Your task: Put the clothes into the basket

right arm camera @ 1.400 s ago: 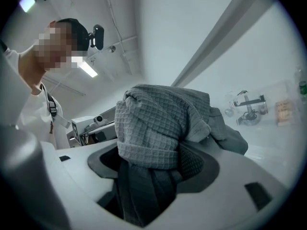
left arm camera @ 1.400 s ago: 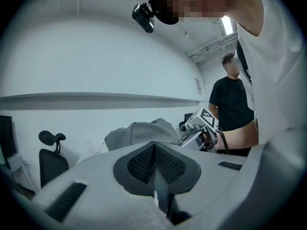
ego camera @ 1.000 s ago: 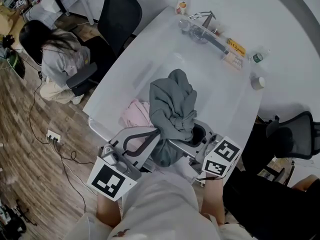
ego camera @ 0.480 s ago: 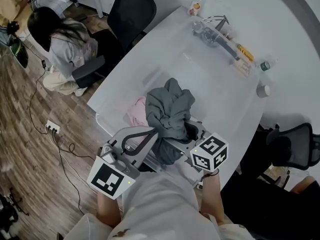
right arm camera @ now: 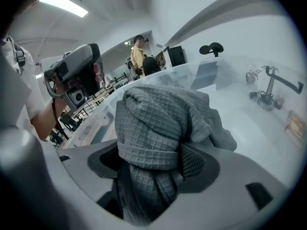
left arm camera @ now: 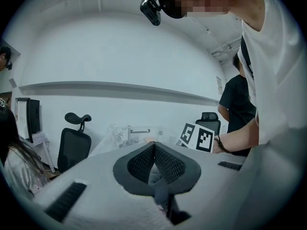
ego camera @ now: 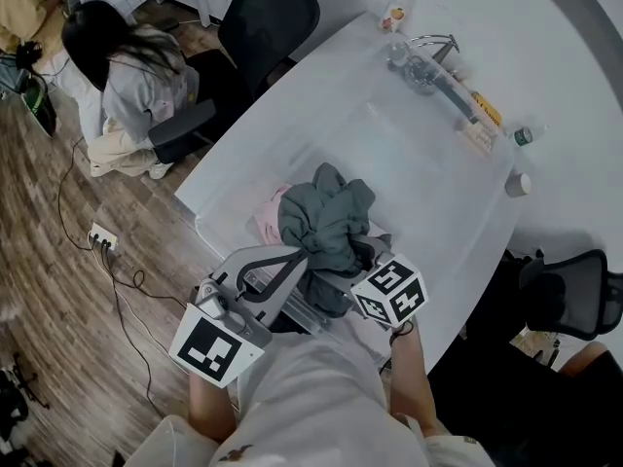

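The right gripper (right arm camera: 149,163) is pinching the grey waffle-weave garment (right arm camera: 160,123) – its jaws are pressing on a thick twisted fold, with the rest of the cloth bunching up past the tips. The left gripper (left arm camera: 154,145) is sitting just beside it with its jaw tips meeting, and a little of the grey weave is showing through the gap behind them; whether it is gripping any cloth I cannot tell. In the head view the garment is heaping over the near end of the pale see-through basket (ego camera: 253,180), partly covering a pink garment (ego camera: 268,214) that is lying inside. The basket is standing on a white table (ego camera: 428,197) – small bottles and a metal fixture (ego camera: 428,56) are crowding its far end, and a person (ego camera: 127,81) is sitting at the left by a dark office chair (ego camera: 268,17)
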Tool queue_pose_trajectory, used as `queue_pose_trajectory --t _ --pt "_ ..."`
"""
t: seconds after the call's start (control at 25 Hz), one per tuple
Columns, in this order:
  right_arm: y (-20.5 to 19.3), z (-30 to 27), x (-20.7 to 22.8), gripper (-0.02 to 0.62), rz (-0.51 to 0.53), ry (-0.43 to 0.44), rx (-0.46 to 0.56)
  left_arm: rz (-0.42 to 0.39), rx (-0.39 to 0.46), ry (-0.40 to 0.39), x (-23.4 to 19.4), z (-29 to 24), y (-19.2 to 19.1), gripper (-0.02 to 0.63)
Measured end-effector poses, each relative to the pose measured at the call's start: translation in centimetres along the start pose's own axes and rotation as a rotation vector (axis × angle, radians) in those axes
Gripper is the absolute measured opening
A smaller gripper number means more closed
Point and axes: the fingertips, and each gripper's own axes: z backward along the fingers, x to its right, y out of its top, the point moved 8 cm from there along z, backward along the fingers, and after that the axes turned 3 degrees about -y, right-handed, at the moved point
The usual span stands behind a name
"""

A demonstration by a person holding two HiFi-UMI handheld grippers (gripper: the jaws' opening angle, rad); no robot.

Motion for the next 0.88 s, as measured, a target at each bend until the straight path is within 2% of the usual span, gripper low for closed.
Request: queue_pose_trajectory --t 0.2,0.56,0.88 --pt "-0.9 -1.5 -0.1 0.311 0.04 -0.008 -0.078 -0.001 -0.001 0.006 -0.3 0.2 -0.3 0.006" --pt "-2.7 -3.9 0.1 0.318 0.152 -0.081 -0.268 0.005 -0.004 0.009 -0.8 0.1 -0.7 0.006" --pt "-2.2 -3.5 0.0 0.316 0.174 -0.099 -0.237 -0.004 -0.014 0.003 -0.7 -0.3 -0.8 0.006"
